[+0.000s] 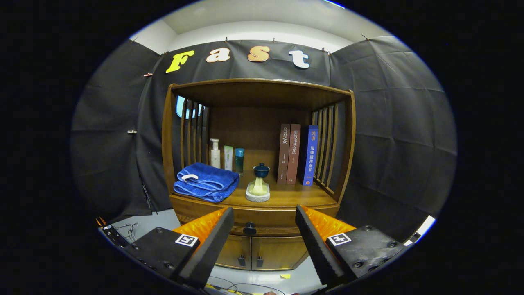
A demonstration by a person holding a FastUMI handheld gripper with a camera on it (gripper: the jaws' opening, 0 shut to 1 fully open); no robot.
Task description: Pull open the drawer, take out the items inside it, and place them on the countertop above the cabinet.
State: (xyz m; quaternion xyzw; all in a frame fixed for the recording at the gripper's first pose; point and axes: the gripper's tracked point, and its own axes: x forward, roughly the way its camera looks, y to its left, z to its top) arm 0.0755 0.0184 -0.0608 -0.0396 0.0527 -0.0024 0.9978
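A wooden cabinet (258,135) stands ahead against the booth wall. Its drawer (270,225) is closed, with a dark round knob (249,228) on the front. The knob lies between my fingers and beyond them. My gripper (264,215) is open with nothing between its fingers, some way short of the drawer front. The countertop (286,198) above the drawer carries a folded blue towel (206,181) on its left and a small blue-lidded cup on a pale stand (258,184) in the middle.
At the back of the countertop stand three bottles (227,157) on the left and three upright books (298,155) on the right. Slatted wooden sides close the shelf space. Two small doors (254,252) sit below the drawer. Cables (123,229) lie on the floor at the left.
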